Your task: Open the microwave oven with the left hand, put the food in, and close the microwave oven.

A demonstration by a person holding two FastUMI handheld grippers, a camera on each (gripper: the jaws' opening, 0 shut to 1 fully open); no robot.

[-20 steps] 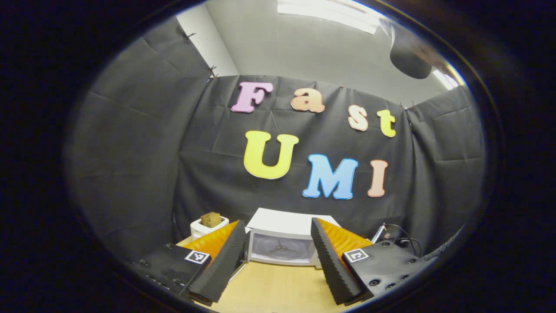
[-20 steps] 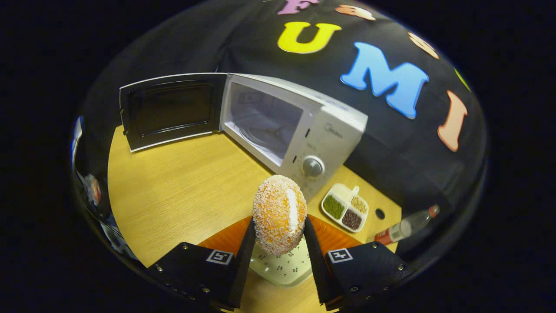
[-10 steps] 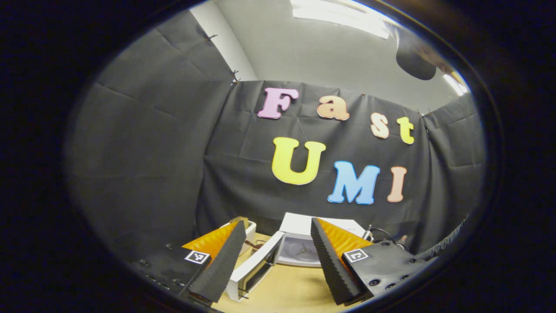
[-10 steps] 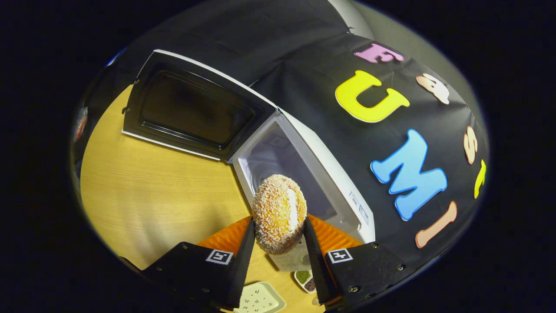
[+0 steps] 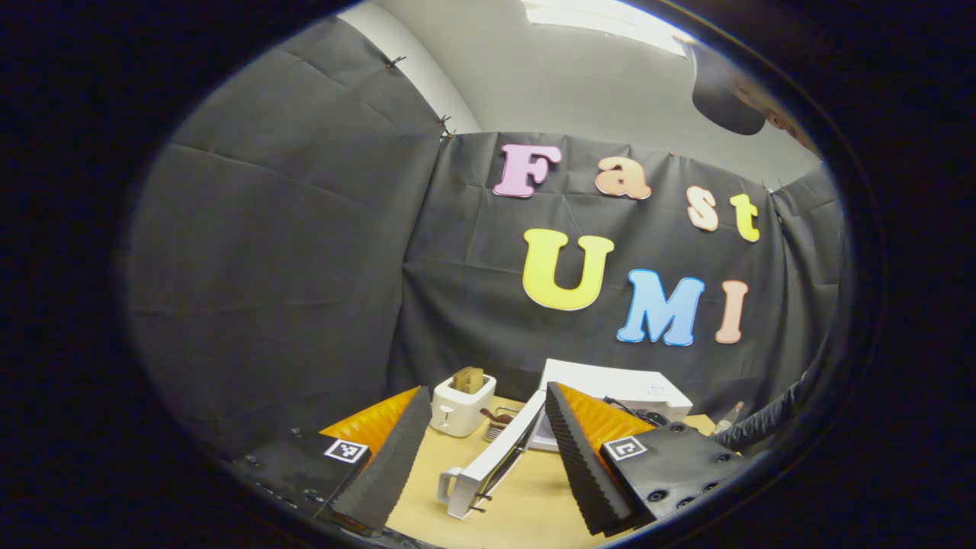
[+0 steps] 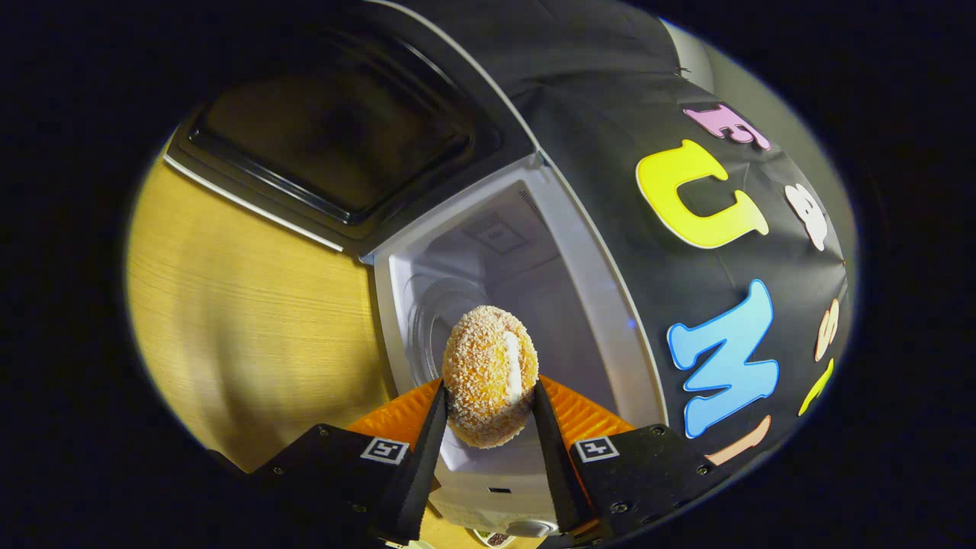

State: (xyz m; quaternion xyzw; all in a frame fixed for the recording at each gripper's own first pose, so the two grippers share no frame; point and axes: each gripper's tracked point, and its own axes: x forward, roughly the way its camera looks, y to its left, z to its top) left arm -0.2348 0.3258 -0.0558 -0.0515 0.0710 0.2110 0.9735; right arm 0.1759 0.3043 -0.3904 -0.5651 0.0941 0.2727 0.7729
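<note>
The right tongs [image 6: 488, 427] are clamped from both sides on the food [image 6: 490, 385], a crumb-coated bun with a pale stripe, held in front of the open mouth of the microwave oven [image 6: 579, 305] above the white cavity floor. The oven's door [image 6: 335, 145] stands swung wide over the counter [image 6: 244, 320]. The left tongs [image 5: 480, 457] are spread apart and hold nothing; beyond them the door [image 5: 496, 457] shows edge-on, with a toaster [image 5: 461, 400] farther back on the counter [image 5: 526, 511]. A sleeve [image 5: 762, 427] reaches in at the right.
</note>
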